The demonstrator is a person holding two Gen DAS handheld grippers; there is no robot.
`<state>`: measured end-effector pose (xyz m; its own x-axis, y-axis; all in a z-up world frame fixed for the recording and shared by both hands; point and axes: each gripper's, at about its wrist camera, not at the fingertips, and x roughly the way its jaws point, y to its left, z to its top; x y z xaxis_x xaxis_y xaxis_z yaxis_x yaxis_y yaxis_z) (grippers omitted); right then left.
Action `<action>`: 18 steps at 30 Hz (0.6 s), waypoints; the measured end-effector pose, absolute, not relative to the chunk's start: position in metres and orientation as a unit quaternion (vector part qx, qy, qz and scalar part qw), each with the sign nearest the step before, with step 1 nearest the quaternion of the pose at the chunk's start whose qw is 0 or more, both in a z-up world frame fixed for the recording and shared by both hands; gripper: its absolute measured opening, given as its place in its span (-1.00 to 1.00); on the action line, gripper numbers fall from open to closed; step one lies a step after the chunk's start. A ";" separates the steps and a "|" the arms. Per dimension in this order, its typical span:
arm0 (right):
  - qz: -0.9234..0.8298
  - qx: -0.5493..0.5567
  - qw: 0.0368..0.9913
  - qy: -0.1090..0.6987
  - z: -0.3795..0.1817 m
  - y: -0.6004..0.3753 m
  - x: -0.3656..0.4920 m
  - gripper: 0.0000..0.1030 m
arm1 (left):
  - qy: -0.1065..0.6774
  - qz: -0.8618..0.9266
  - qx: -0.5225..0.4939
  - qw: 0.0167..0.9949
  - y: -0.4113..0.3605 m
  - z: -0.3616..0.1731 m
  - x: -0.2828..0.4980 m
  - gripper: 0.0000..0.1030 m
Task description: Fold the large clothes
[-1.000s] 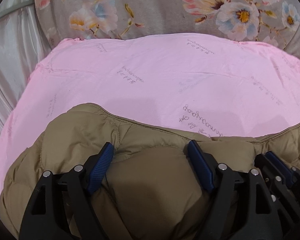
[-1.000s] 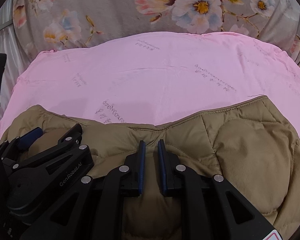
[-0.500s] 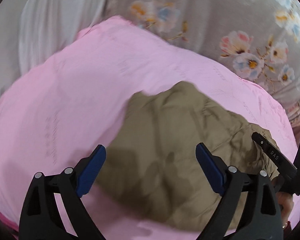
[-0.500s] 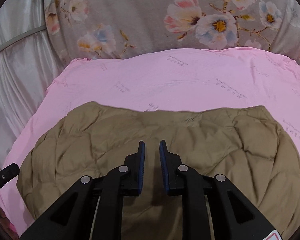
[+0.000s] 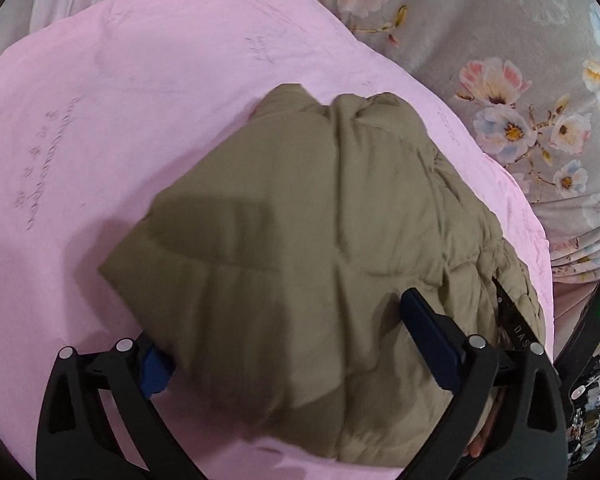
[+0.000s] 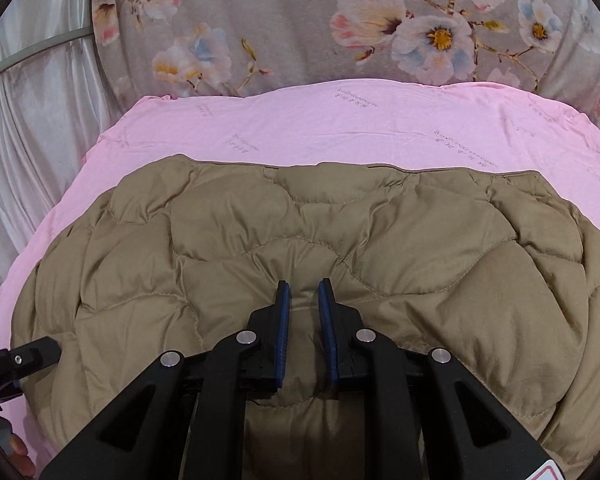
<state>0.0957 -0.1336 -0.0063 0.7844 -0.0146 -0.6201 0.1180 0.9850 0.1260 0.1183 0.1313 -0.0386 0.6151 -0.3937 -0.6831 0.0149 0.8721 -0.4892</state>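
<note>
A tan quilted puffer jacket (image 5: 308, 240) lies folded on a pink sheet (image 5: 100, 128). It also fills the right wrist view (image 6: 300, 240) on the pink sheet (image 6: 360, 120). My left gripper (image 5: 288, 348) is open, its jaws straddling the jacket's near left end; the left pad (image 5: 154, 368) is partly under the fabric. My right gripper (image 6: 303, 328) is nearly shut, its pads a narrow gap apart, pinching a fold of the jacket's near edge. Part of the left gripper (image 6: 16, 364) shows at the right wrist view's lower left.
A grey floral bedspread (image 6: 340, 20) lies beyond the pink sheet and to the right in the left wrist view (image 5: 520, 80). A pale satin curtain (image 6: 32, 120) hangs at the left. The right gripper's body (image 5: 588, 328) shows at the left wrist view's right edge.
Both grippers have pulled back from the far edge to the near side. My left gripper swung round to the jacket's left end and came down over it. The right stays nearly shut.
</note>
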 end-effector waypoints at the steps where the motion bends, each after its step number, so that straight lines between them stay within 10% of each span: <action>1: -0.036 0.079 0.941 0.326 -0.006 -0.133 0.096 -0.67 | 0.423 -0.113 -0.223 0.871 0.129 -0.037 0.120 0.75; 8: -0.048 0.078 0.940 0.328 -0.007 -0.132 0.097 -0.67 | 0.373 -0.125 -0.194 0.899 0.121 0.016 0.103 -0.60; 18: -0.024 0.113 0.937 0.330 -0.012 -0.094 0.102 -0.65 | 0.265 -0.243 -0.112 0.926 0.070 0.119 0.037 -0.76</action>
